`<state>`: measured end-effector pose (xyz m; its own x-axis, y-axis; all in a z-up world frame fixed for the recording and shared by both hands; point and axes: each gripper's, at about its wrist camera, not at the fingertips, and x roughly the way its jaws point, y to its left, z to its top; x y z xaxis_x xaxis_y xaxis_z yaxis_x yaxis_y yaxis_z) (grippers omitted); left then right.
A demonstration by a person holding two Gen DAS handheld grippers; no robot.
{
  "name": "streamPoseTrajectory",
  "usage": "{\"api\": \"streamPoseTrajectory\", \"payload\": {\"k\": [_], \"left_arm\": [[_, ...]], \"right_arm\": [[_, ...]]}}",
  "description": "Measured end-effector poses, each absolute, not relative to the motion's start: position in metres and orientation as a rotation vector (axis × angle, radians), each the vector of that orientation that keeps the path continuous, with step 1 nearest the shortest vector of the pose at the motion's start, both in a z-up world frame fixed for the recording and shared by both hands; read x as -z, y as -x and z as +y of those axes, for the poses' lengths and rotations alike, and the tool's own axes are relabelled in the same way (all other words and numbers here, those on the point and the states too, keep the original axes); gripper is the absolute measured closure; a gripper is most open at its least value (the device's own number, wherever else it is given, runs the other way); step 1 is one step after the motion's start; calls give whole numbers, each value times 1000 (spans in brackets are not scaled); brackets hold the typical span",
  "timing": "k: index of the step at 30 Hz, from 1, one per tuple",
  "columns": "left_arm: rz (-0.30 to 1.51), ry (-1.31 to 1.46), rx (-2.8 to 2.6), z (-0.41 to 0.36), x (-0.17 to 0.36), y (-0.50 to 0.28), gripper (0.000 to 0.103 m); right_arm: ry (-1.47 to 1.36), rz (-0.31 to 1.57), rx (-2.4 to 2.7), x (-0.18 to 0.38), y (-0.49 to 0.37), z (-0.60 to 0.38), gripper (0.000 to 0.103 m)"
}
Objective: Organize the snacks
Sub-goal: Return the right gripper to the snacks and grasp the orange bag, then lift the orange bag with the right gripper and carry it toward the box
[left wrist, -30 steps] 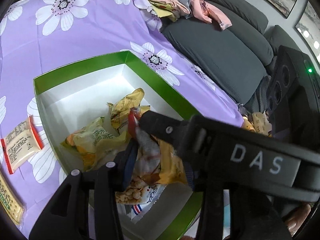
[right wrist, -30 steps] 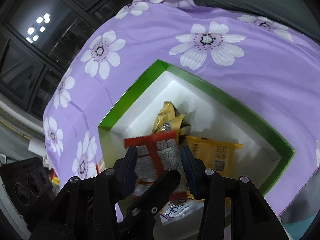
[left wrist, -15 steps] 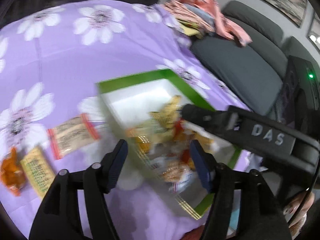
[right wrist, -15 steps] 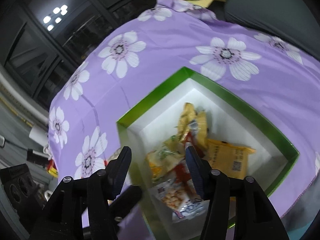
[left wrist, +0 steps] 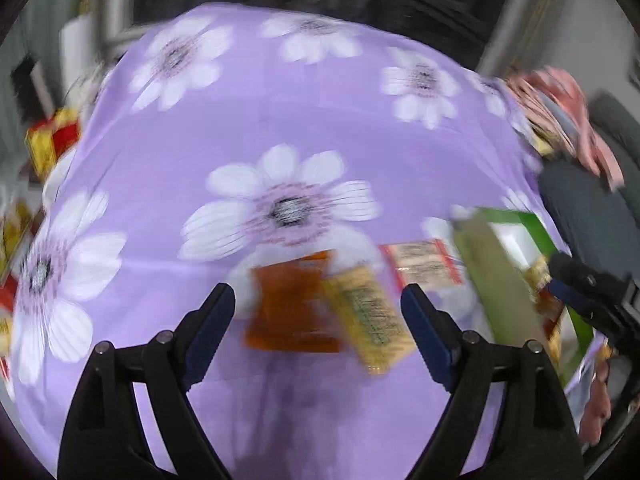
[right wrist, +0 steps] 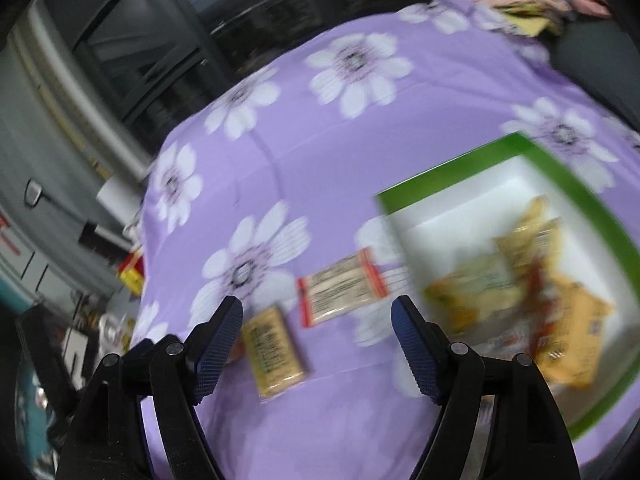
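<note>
Purple flowered worktop (left wrist: 248, 128) carries three loose snack packets beside the green box (right wrist: 472, 168); both tongs (left wrist: 318, 308) (right wrist: 316, 320) gape wide, empty.

Three snack packets loose on the cloth: one orange (left wrist: 294, 308), one yellow (left wrist: 370, 314), one red-edged (left wrist: 424, 266). One green-rimmed box (right wrist: 452, 174), holding a heap of packets (right wrist: 520, 272) too blurred to count. One flowered purple cloth (left wrist: 248, 128). Two grippers, left (left wrist: 318, 314) and right (right wrist: 318, 330).
</note>
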<state>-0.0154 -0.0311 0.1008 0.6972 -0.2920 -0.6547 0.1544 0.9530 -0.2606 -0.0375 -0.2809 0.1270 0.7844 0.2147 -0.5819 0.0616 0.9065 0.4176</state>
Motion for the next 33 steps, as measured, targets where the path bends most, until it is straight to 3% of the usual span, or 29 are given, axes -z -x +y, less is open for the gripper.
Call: {"api": "streamPoseTrajectory", "payload": {"k": [9,13,15,17,20,33], "left_arm": [[943,374,314,-3,-57,-29,20],[975,347,347,-11,-48,-32,38],[976,341,356,-14,-43,-34,47],[975,349,356,-16,-39,-36,53],[975,360,381,-17,-38,-36,63],[835,247,352,-33,-55,-3,67]], "right_arm": [[-466,929,-352,-93,-30,-193,26],[-441,993,-376,-75,-56,-166,27],[-419,1034,-374,-64,-67,-157,36],[-369,1078,-402,-55,-75,-148,52],[-448,1105,-469,-39,-78,-150,52],[-484,1004,-530,-46,-47,-157,52]]}}
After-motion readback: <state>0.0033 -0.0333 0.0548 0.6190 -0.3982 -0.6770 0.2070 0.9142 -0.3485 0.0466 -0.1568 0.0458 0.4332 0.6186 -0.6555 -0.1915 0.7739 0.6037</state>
